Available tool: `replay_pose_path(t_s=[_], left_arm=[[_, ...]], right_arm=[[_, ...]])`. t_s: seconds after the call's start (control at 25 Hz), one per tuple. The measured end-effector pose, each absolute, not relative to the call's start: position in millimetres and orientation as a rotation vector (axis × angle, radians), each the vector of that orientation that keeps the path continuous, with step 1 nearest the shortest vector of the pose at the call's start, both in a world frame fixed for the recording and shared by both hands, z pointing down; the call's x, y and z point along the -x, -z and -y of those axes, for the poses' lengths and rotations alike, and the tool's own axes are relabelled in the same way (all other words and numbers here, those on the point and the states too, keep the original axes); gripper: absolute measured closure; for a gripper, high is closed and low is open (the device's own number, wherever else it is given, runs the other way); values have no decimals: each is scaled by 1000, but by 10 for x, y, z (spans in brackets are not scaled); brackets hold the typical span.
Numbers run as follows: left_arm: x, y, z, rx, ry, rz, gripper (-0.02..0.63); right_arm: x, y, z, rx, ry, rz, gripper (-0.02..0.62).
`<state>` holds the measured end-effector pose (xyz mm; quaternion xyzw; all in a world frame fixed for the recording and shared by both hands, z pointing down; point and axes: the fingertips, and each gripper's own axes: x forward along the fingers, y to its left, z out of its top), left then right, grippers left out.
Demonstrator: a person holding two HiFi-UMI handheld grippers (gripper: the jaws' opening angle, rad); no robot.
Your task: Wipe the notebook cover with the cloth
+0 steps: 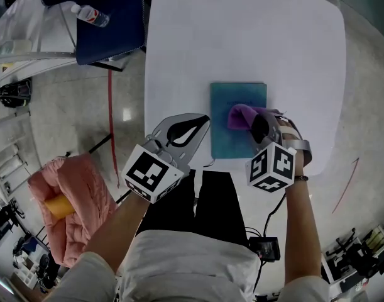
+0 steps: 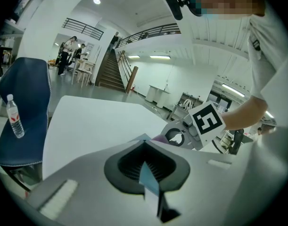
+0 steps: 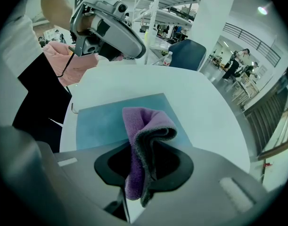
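Note:
A teal notebook (image 1: 237, 145) lies flat on the white table (image 1: 242, 36), close to its near edge. My right gripper (image 1: 254, 122) is shut on a folded purple cloth (image 1: 241, 115), which hangs over the middle of the cover. In the right gripper view the cloth (image 3: 143, 126) droops from between the jaws above the notebook (image 3: 103, 121). My left gripper (image 1: 203, 121) is shut on nothing, its tip just off the notebook's left edge. Whether it touches the notebook I cannot tell.
A blue chair (image 1: 110, 24) with a water bottle (image 1: 90, 14) on it stands left of the table. A pink cushion (image 1: 85, 194) carrying an orange object (image 1: 58, 206) lies on the floor at left. A small black box (image 1: 265, 247) on a cable hangs near the person's legs.

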<state>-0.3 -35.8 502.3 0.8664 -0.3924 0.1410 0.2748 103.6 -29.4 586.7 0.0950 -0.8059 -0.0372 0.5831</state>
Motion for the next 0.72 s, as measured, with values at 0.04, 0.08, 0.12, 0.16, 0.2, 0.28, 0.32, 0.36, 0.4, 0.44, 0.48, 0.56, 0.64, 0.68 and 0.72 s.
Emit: replay_pose_path(t_s=[0.04, 0.08, 0.12, 0.16, 0.2, 0.28, 0.32, 0.36, 0.4, 0.44, 0.48, 0.56, 0.64, 0.68, 0.72], left_arm=[[3, -5026, 346, -2331, -383, 1052, 606], [-1, -5027, 333, -2332, -387, 1049, 606], [-8, -5027, 320, -2334, -390, 1046, 606], [-20, -5026, 307, -2337, -392, 1042, 606], [-35, -5024, 294, -2340, -394, 1038, 606], [-69, -5025, 272, -2343, -396, 1027, 606], [-85, -5025, 267, -2345, -397, 1022, 606], [-102, -5023, 267, -2349, -398, 1017, 606], [-120, -5019, 269, -2354, -399, 1013, 606], [-135, -5013, 269, -2359, -400, 1009, 606], [-150, -5006, 266, -2363, -400, 1005, 606], [-171, -4990, 255, -2369, -401, 1000, 606], [-182, -4984, 245, -2373, -402, 995, 606], [-186, -4987, 239, -2374, -403, 991, 606], [-190, -4993, 232, -2376, -405, 988, 606]], right_arm=[[-1040, -5866, 274, -224, 84, 1882, 489], [-1045, -5863, 254, -226, 81, 1882, 489], [-1050, -5861, 235, -228, 78, 1883, 489], [-1055, -5858, 215, -229, 76, 1884, 489], [-1060, -5857, 193, -229, 74, 1885, 489], [-1068, -5860, 145, -227, 68, 1887, 489], [-1072, -5864, 123, -226, 65, 1888, 489], [-1078, -5868, 102, -224, 63, 1888, 489], [-1084, -5872, 81, -224, 60, 1889, 489], [-1091, -5873, 59, -224, 57, 1889, 489], [-1097, -5872, 34, -223, 54, 1890, 489], [-1106, -5868, -19, -221, 49, 1890, 489], [-1110, -5868, -66, -218, 44, 1890, 489], [-1111, -5871, -87, -216, 42, 1891, 489], [-1111, -5876, -106, -215, 39, 1891, 489]])
